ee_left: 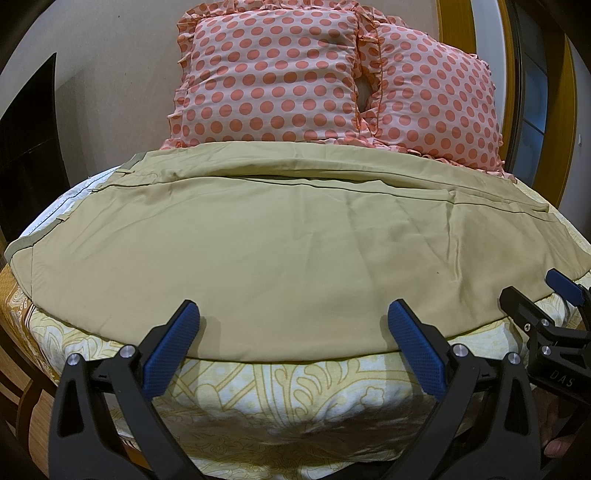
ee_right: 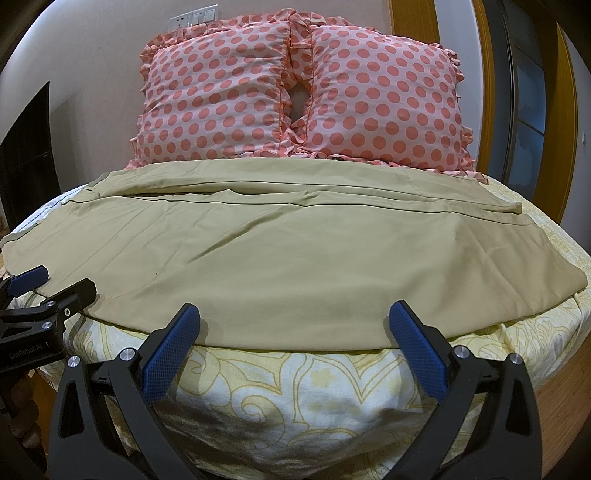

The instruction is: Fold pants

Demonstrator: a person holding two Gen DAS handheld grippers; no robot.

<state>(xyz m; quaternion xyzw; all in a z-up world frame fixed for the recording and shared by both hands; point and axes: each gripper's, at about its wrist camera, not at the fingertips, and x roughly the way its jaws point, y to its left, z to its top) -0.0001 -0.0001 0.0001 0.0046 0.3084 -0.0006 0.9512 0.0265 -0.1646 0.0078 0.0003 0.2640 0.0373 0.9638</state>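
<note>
Khaki pants point(ee_left: 277, 236) lie flat across the bed, one leg folded over the other, waistband at the left and cuffs at the right; they also show in the right wrist view point(ee_right: 280, 251). My left gripper point(ee_left: 293, 314) is open and empty, its blue pads just above the pants' near edge. My right gripper point(ee_right: 295, 314) is open and empty too, hovering at the same near edge. Each gripper shows in the other's view: the right one at the right edge point(ee_left: 532, 291), the left one at the left edge point(ee_right: 59, 284).
Two pink polka-dot pillows point(ee_left: 273, 77) point(ee_right: 384, 96) stand at the head of the bed behind the pants. A yellow patterned sheet point(ee_left: 295, 398) covers the mattress. A dark panel point(ee_left: 26, 140) is at the left and a wooden door frame point(ee_right: 410, 18) at the right.
</note>
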